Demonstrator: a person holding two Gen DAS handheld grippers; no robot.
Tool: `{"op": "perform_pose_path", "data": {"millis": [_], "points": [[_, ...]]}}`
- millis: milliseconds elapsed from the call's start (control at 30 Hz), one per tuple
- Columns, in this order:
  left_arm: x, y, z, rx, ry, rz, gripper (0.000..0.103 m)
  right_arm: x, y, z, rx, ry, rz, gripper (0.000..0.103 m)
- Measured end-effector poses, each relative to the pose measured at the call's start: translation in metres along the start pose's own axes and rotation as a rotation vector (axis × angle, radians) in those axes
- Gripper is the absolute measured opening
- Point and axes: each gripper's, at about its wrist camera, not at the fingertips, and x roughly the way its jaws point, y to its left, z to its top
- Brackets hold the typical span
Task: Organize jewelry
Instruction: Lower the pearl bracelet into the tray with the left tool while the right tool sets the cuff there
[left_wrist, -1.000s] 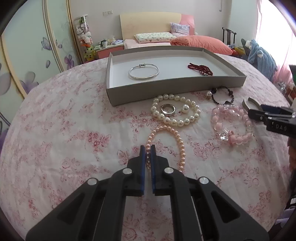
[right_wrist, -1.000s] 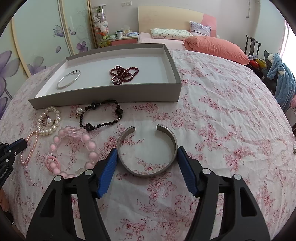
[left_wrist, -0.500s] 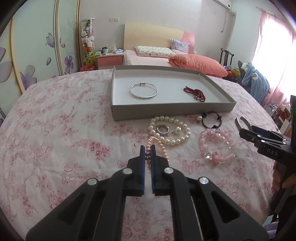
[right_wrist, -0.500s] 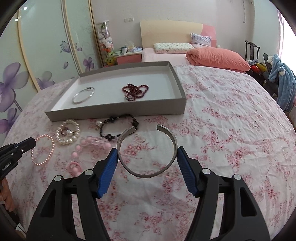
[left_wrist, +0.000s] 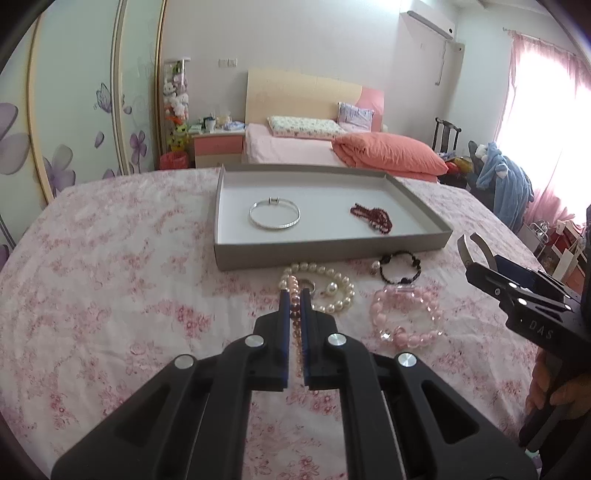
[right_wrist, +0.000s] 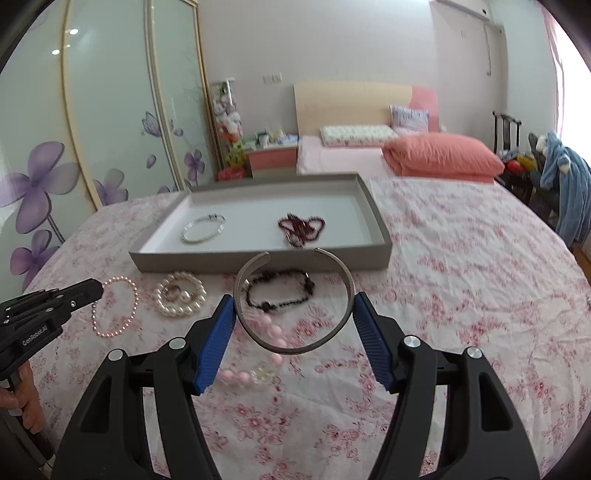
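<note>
My left gripper (left_wrist: 294, 295) is shut on a pink pearl bracelet (left_wrist: 293, 291), which hangs from it above the bedspread; the bracelet shows as a loop in the right wrist view (right_wrist: 115, 308). My right gripper (right_wrist: 294, 308) is shut on a silver cuff bangle (right_wrist: 291, 341), held lifted above the bed. A grey tray (left_wrist: 332, 253) (right_wrist: 258, 260) holds a silver bangle (left_wrist: 274, 215) and a dark red bead bracelet (left_wrist: 372, 216). In front of the tray lie a white pearl bracelet with a ring (left_wrist: 334, 291), a black bead bracelet (left_wrist: 400, 267) and a pink bead bracelet (left_wrist: 406, 314).
The floral bedspread (left_wrist: 110, 277) covers the surface. A second bed with an orange duvet (left_wrist: 388, 153) stands behind the tray. A wardrobe with flower doors (right_wrist: 74, 147) is on the left; a chair with blue clothing (right_wrist: 565, 184) is on the right.
Both grippers have risen from the bedspread. The left lifted the pink pearl bracelet; the right lifted the silver cuff and moved it toward the tray.
</note>
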Motion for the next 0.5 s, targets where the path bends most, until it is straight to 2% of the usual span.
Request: {"op": "perform_pose_path", "data": {"millis": [500], "points": [[-0.029,-0.02,0.023,0.044,-0.159,0.058,0.006,-0.041,0.017,0.018,-0.056,-0.257,-0.01,0.065]]}}
